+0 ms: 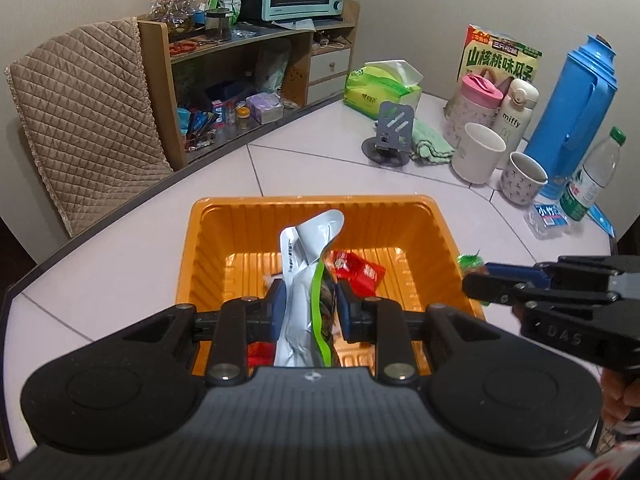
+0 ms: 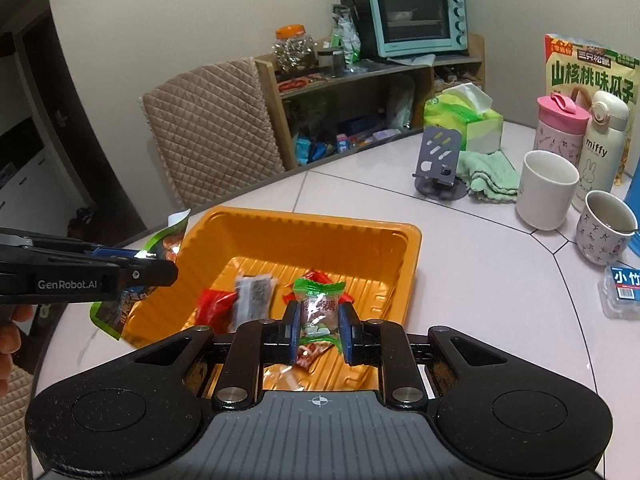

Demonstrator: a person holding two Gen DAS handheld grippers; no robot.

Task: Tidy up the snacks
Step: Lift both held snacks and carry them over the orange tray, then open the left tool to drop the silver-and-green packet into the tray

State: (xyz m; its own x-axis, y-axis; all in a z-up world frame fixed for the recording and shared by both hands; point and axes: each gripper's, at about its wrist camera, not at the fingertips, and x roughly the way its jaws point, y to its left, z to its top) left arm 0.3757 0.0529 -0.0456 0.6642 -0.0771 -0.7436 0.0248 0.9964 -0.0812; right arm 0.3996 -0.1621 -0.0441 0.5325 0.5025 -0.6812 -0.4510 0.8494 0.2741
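Both tools gripping: left tool (image 1: 307, 312) clamping silver-green packet (image 1: 304, 280), right tool (image 2: 319, 330) clamping candy (image 2: 319, 300); releasing low inside orange tray (image 2: 408, 248) advisable.

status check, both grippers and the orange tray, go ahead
Left gripper shut on silver-and-green snack pouch. Right gripper shut on green-ended wrapped candy. Both above orange plastic tray, red packets inside. Nothing blocking.

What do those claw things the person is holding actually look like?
Both are black plastic. The left claw and right claw have blue pads on two fingers, silver rivets and round side bulges. The side reads "GenRobot.AI" in white. No cables or sleeves show, only bare fingers.
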